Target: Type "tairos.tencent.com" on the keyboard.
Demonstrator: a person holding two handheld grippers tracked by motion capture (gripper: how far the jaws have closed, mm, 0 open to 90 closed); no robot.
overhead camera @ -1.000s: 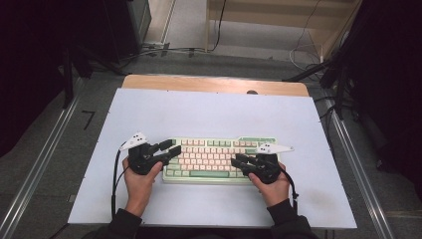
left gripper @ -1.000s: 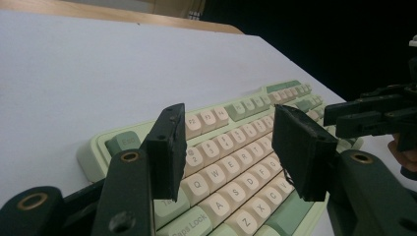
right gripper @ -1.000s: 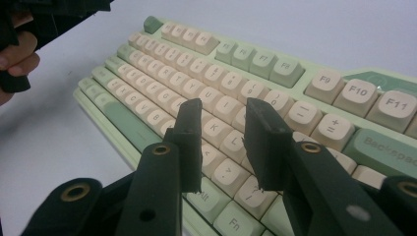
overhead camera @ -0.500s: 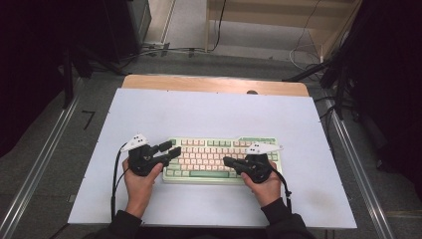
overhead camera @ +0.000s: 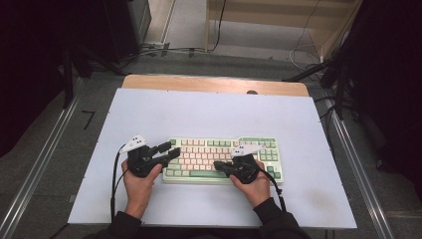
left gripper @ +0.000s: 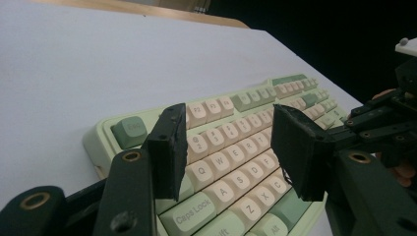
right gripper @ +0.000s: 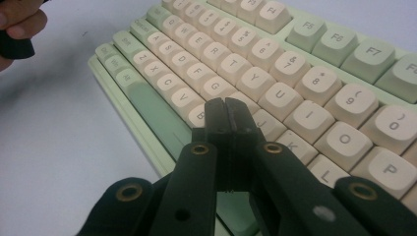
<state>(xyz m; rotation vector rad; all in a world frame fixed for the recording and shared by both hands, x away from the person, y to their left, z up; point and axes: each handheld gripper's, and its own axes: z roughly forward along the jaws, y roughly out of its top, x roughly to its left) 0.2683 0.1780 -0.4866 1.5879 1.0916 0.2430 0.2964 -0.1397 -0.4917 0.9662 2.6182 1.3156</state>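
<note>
White table (overhead camera: 209, 112) — keyboard (overhead camera: 224, 149); right gripper (right gripper: 226, 108) closed, left gripper (left gripper: 226, 142) parted.

The keyboard (overhead camera: 224, 159) lies on the table (overhead camera: 214, 112), nearer its front edge than its back, about midway between the side edges; the left gripper (overhead camera: 166, 152) sits over the keyboard's left end; the right gripper (overhead camera: 221, 168) over its front row, right of middle.

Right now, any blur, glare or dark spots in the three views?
High view: soft and low in detail, table evenly lit, surroundings nearly black. Left gripper view: keyboard legends readable nearby, far keys soft, upper right corner black. Right gripper view: sharp mid-keys, right gripper jaws and nearest keys slightly soft; no strong glare.
</note>
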